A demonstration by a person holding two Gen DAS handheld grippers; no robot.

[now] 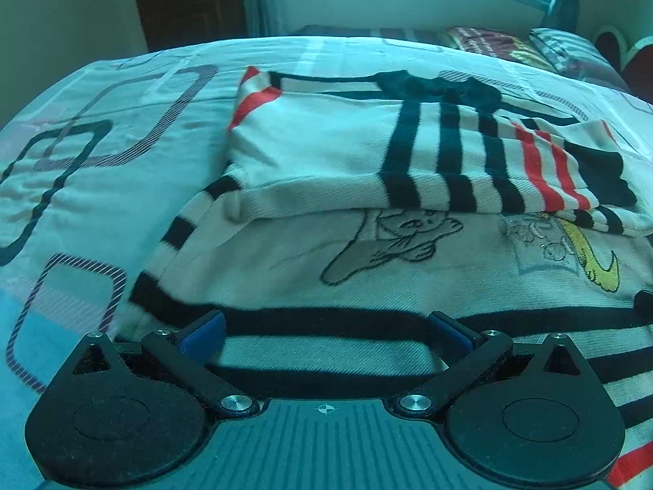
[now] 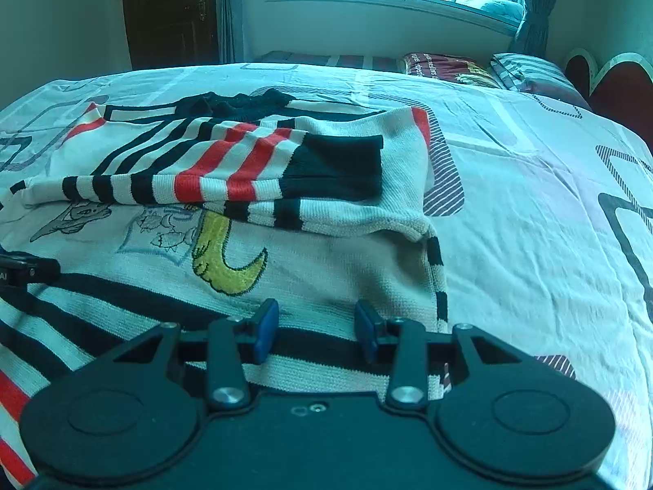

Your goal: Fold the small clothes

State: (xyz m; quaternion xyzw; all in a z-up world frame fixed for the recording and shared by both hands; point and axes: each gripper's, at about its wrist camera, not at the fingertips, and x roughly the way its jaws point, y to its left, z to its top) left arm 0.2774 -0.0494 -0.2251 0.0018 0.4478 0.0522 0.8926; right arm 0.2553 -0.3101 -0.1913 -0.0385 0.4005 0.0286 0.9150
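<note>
here, ribbed striped knit sweater [image 1: 326, 155] folded, left gripper [image 1: 326, 326] agape, right gripper [image 2: 316, 326] part-open

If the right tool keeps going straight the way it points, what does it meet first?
Most likely the sweater itself: the right tool hangs open just above its striped hem near the right edge, angled down at the knit. The folded-over sleeve lies farther on. Depth is hard to judge in this view.
</note>
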